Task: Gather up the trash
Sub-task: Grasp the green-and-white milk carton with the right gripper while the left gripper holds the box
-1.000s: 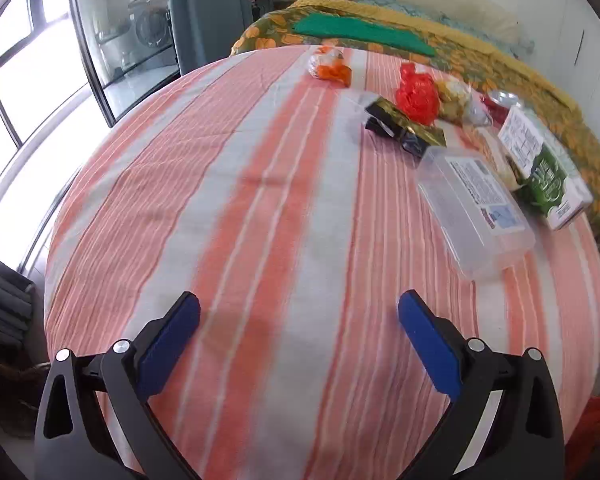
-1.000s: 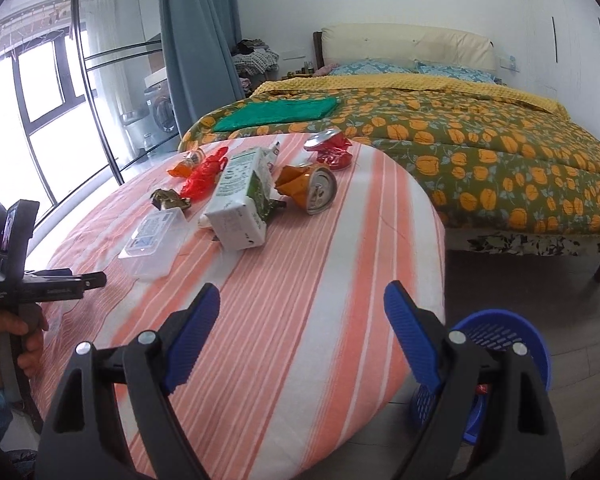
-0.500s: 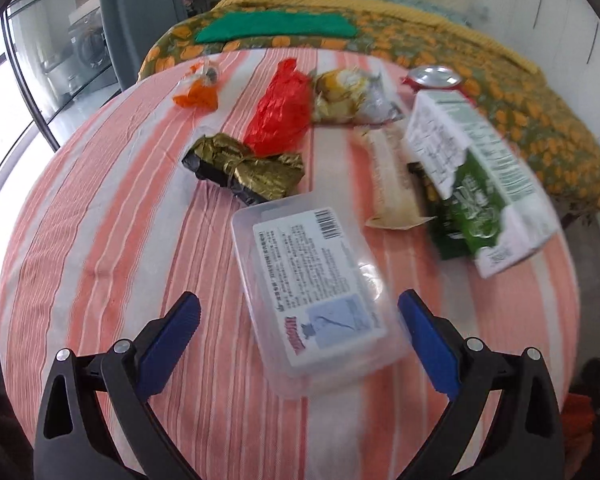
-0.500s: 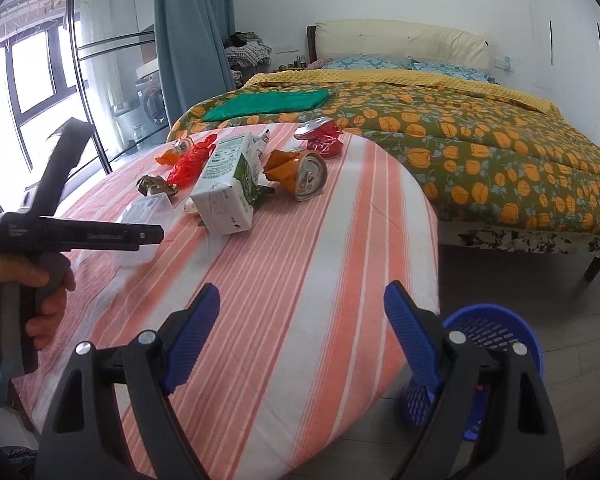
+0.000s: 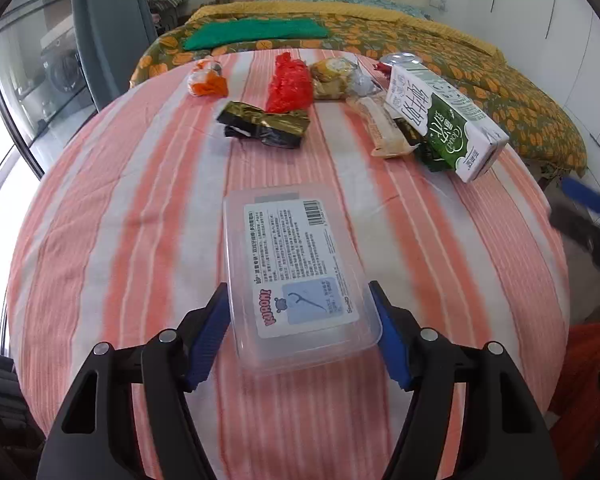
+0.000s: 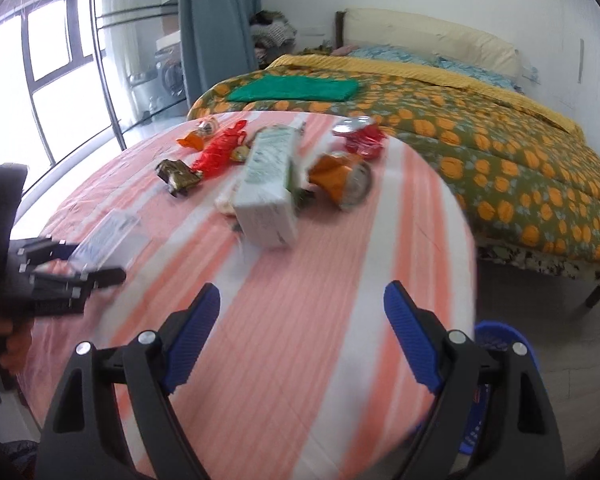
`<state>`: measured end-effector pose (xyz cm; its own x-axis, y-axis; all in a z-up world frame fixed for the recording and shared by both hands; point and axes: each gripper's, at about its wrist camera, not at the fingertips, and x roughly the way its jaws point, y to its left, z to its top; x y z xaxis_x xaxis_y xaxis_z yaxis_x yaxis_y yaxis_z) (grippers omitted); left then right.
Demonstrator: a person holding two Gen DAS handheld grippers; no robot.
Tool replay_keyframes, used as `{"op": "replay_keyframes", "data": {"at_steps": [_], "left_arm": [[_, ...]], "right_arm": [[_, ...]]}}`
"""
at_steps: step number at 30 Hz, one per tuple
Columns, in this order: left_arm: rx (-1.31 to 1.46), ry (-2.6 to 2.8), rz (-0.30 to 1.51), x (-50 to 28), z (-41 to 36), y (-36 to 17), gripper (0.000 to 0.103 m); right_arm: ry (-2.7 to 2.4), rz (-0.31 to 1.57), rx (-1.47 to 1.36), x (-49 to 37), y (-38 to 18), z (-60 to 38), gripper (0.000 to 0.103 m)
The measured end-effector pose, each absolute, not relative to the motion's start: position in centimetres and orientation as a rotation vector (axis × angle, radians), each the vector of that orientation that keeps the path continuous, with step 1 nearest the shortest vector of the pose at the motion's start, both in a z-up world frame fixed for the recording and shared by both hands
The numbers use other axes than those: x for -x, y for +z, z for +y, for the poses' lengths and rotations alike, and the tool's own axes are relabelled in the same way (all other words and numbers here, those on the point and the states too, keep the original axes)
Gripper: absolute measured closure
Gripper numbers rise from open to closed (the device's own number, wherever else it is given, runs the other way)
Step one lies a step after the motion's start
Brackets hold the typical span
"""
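Observation:
A clear plastic box (image 5: 296, 276) with a printed label lies on the striped round table (image 5: 120, 220). My left gripper (image 5: 300, 332) is shut on the near end of the box, one blue pad on each side. Beyond it lie a gold-black wrapper (image 5: 264, 124), a red bag (image 5: 290, 82), an orange wrapper (image 5: 208, 80), a beige wrapper (image 5: 380, 124) and a green-white carton (image 5: 444, 120). My right gripper (image 6: 302, 336) is open and empty above the table's near edge. The carton (image 6: 270, 188) and an orange crushed can (image 6: 340, 178) lie ahead of it. The left gripper (image 6: 72, 268) shows at left, holding the box (image 6: 108, 240).
A blue basket (image 6: 500, 344) stands on the floor right of the table. A bed with an orange-patterned cover (image 6: 500, 140) lies behind the table. A red crushed can (image 6: 360, 134) lies near the far edge. Glass doors (image 6: 60, 60) are at left.
My left gripper has moved forward over the table to the clear box and closed on its near end. My right gripper has shifted towards the table and stays open.

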<state>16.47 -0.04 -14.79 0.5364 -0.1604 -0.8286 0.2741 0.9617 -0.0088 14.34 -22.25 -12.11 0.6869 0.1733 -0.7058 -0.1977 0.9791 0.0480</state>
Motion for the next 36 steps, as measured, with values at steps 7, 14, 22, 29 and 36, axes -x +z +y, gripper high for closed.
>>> {"op": "replay_keyframes", "data": {"at_steps": [7, 14, 22, 29, 36], "left_arm": [[-0.135, -0.220, 0.963, -16.9, 0.8, -16.1, 0.011], [-0.119, -0.213, 0.935, -16.8, 1.1, -16.2, 0.009], [-0.119, -0.213, 0.933, -16.7, 1.2, -16.2, 0.009], [-0.117, -0.232, 0.938, -16.6, 1.3, -16.2, 0.008], [-0.120, -0.293, 0.961, -15.5, 2.4, -15.6, 0.008]], "right_arm": [[0.154, 0.866, 0.167, -22.4, -11.5, -17.6, 0.026], [0.144, 0.944, 0.147, -22.4, -12.6, -18.2, 0.063], [0.394, 0.946, -0.504, -13.4, -13.0, -23.5, 0.063], [0.351, 1.006, -0.747, -11.2, -17.5, -28.4, 0.060], [0.205, 1.012, -0.494, -11.1, -15.2, -29.6, 0.038]]}}
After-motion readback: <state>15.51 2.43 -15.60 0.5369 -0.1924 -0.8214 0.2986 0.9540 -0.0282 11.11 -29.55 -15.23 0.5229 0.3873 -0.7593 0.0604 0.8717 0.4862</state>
